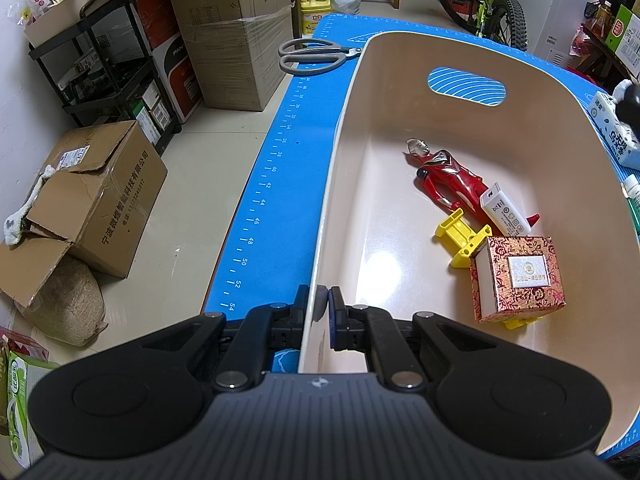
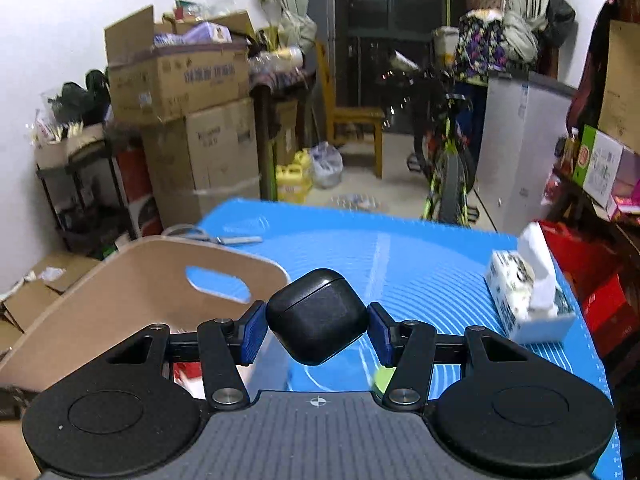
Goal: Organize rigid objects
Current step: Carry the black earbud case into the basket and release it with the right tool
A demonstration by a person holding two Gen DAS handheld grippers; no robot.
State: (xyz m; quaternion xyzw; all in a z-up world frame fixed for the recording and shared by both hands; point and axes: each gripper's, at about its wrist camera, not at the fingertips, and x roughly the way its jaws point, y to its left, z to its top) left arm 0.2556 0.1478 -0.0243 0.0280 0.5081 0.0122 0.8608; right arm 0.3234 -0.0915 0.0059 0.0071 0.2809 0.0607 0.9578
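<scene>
A blue mat covers the table, cardboard boxes stacked left (bicycle far right). The left gripper pinches the beige bin rim. The right gripper clamps a black case above the mat, right of the bin.

The black two-finger left gripper is being pointed steeply downward, w/ jaws closed tight on the thin near wall of the beige plastic bin; one finger is being kept outside the wall, the other inside. The black two-finger right gripper is being angled less steeply, approx. midway open, w/ its blue pads being pressed on both sides of a small black rounded case, clamped between them.
</scene>
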